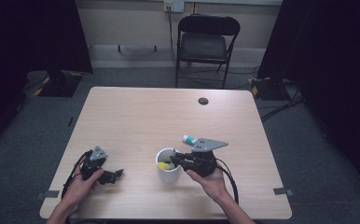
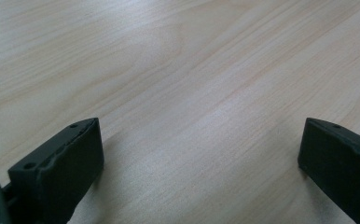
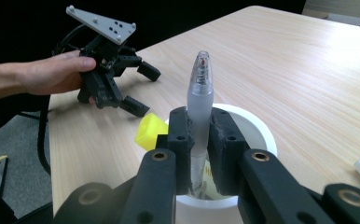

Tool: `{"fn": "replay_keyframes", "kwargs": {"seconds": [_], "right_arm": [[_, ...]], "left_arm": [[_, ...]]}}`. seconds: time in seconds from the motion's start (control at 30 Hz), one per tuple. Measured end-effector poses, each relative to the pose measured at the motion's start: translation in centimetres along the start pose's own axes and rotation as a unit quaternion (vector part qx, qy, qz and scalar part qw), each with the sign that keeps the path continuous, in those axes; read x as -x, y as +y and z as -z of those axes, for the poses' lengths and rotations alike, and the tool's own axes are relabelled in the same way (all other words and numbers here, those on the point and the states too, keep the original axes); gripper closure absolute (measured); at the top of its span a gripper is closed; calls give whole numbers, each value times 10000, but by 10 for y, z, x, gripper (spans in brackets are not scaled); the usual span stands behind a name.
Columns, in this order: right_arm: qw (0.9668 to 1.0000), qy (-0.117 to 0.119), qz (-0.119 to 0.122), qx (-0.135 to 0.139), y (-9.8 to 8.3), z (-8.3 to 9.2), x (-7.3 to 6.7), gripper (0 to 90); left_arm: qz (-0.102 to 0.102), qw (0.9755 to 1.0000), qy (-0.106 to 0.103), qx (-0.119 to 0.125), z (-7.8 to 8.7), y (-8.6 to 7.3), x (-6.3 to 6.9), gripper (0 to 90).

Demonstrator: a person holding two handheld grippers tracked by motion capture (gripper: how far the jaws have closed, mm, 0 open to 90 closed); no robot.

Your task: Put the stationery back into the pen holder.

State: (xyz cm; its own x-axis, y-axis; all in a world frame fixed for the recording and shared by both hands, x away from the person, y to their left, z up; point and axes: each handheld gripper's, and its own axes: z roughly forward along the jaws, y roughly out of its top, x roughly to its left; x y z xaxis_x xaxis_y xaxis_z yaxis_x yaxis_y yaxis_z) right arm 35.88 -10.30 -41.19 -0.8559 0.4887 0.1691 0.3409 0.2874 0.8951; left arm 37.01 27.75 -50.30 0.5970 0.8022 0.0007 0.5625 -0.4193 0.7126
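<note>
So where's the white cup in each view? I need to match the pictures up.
High view: the white cup stands low and centre on the table, just left of the right gripper.
Left gripper view: not in it, bare tabletop ahead of the open jaws.
Right gripper view: the cup's rim curves behind the jaws, bottom centre, with the pen clamped above it.
Shared landmark: the light wooden tabletop.

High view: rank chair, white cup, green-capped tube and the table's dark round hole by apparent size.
1. Chair, though it stands farthest back.
2. White cup.
3. Green-capped tube and dark round hole: look alike; the gripper's plate hides part of the tube, so unranked.
</note>
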Motion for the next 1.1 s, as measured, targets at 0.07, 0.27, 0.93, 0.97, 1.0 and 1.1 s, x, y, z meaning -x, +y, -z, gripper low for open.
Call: {"fn": "replay_keyframes", "kwargs": {"seconds": [0.07, 0.27, 0.93, 0.97, 1.0, 1.1], "right_arm": [[10000, 14, 3, -3, -1, 0, 0, 798], [10000, 21, -7, -78, -4, -4, -1, 774], [9998, -166, 98, 20, -4, 5, -2, 802], [9996, -231, 152, 45, -3, 7, -1, 802], [9994, -285, 183, 66, -2, 9, -1, 802], [9990, -376, 231, 102, 0, 12, 0, 802]], "left_arm": [[-1, 10000, 0, 0, 0, 0, 0, 0], [1, 10000, -2, 2, 0, 0, 0, 0], [-11, 10000, -5, -18, 0, 1, 0, 0], [-14, 10000, -4, -19, 0, 1, 0, 0], [-10, 10000, -6, -20, 0, 1, 0, 0], [-16, 10000, -6, -27, 0, 1, 0, 0]]}}
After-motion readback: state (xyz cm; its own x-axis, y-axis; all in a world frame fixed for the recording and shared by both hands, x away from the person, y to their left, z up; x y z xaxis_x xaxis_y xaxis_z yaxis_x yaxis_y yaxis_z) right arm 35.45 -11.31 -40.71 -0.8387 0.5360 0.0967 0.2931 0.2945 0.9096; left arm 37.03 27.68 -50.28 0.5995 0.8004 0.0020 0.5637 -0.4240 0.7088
